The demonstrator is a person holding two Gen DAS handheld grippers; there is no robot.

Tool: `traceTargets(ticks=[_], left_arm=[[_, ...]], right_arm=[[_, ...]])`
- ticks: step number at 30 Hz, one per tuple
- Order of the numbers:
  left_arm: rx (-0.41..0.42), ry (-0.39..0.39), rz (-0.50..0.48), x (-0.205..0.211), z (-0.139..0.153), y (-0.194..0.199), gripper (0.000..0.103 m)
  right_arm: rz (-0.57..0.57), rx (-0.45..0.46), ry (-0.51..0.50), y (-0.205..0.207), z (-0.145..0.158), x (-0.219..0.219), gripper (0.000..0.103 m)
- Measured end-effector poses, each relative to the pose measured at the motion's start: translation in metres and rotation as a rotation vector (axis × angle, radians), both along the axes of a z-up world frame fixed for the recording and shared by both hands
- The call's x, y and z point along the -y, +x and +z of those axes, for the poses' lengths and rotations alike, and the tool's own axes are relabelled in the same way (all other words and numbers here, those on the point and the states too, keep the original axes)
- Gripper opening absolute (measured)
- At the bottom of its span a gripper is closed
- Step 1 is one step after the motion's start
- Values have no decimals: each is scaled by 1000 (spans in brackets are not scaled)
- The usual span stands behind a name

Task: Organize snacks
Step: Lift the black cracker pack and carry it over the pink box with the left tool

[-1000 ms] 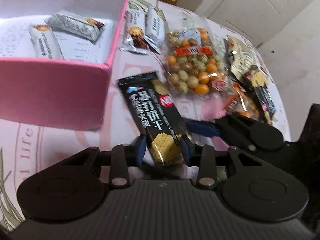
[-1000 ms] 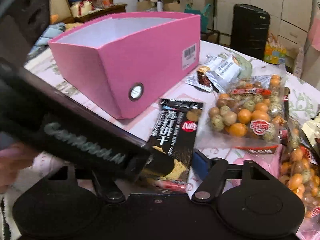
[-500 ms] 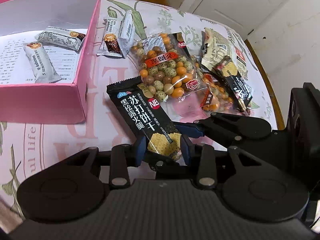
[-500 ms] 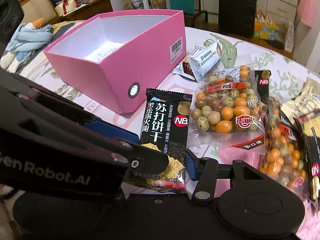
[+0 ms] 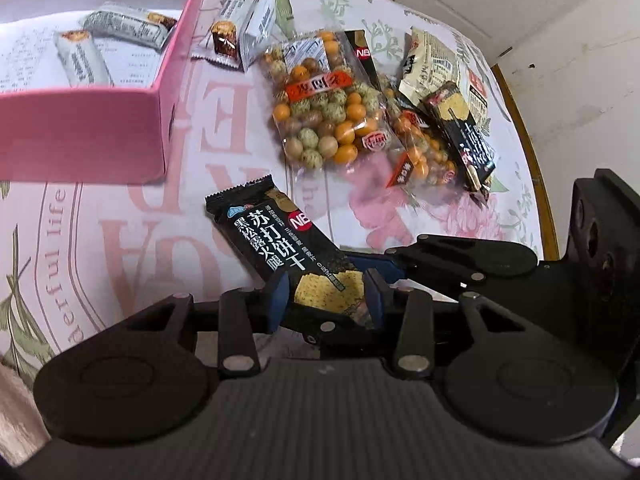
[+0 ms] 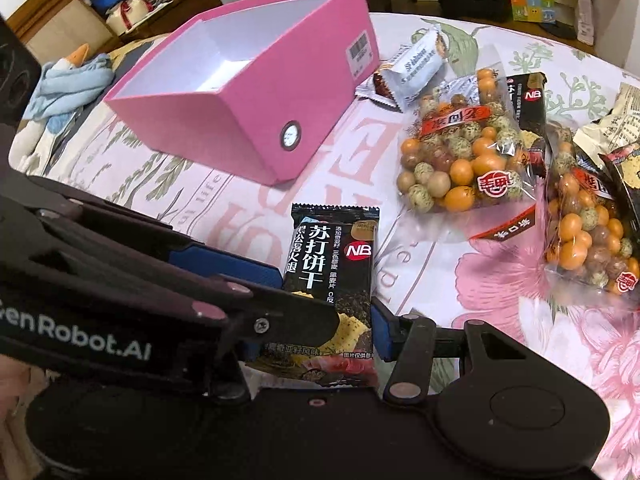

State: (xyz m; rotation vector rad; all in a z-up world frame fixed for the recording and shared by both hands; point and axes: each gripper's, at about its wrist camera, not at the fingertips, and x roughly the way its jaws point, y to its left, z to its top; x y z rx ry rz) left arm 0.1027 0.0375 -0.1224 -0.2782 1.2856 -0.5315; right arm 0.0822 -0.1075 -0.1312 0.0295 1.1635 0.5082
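Snacks lie scattered over a tabletop [image 6: 248,184] covered with a white cloth printed with pink letters, pink flowers and green leaves; its wooden rim shows at the right edge in the left wrist view. Behind it the room has white cupboard doors, a dark case, bags and boxes on the floor, and a wooden sideboard at the far left. A pink box [image 6: 256,92] stands toward the tabletop's far left side, open at the top, with two white bars [image 5: 120,28] inside. Right of it lie two bags of orange and speckled coated nuts [image 6: 464,148], with more black and cream packets toward the right edge. Two small white bars [image 6: 408,68] lie just beside the box's far corner. A black cracker packet [image 6: 332,276] is held at its near end by both grippers. The left gripper [image 5: 326,292] has its pads against the packet's sides, its jaws opening slightly. The right gripper [image 6: 320,320] grips the same end, crossing the left one.
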Motion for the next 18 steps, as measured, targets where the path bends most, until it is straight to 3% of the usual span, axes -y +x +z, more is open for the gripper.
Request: traceTargets(ticks=[3,8,18], left_arm=[[-1,-6,7,-5,7,-8,39],[-14,-99,-3,-13,25,-17,36],[92,-80,72,-44,71,-26,36]], right_arm=[[27,3,14,-7,9,-3,55],[93,43,52,-19,29,-16,54],[119,196,17,-26,66,-27,54]])
